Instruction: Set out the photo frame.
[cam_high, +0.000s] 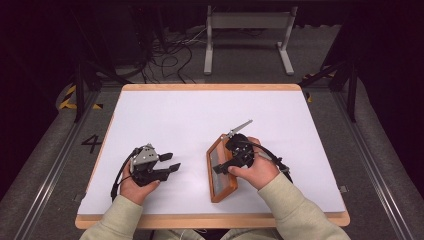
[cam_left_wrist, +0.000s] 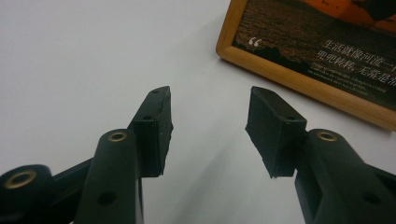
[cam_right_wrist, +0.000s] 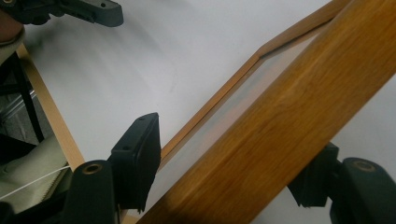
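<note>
Straddling the near rail of the wooden picture frame, the right gripper has jaws apart, apparently to tilt it, while the left gripper rests open beside it on the white table

A large black "4" being shown painted on the floor left of the table, white Chinese characters and an opening quotation mark being displayed on the framed picture, too blurred to be read fully

A: Frame is honey-brown wood; print inside is dark brown with orange at the top and white text.
B: Table is white with a light wood edge. Both grippers' jaws black, sleeves beige.
</note>
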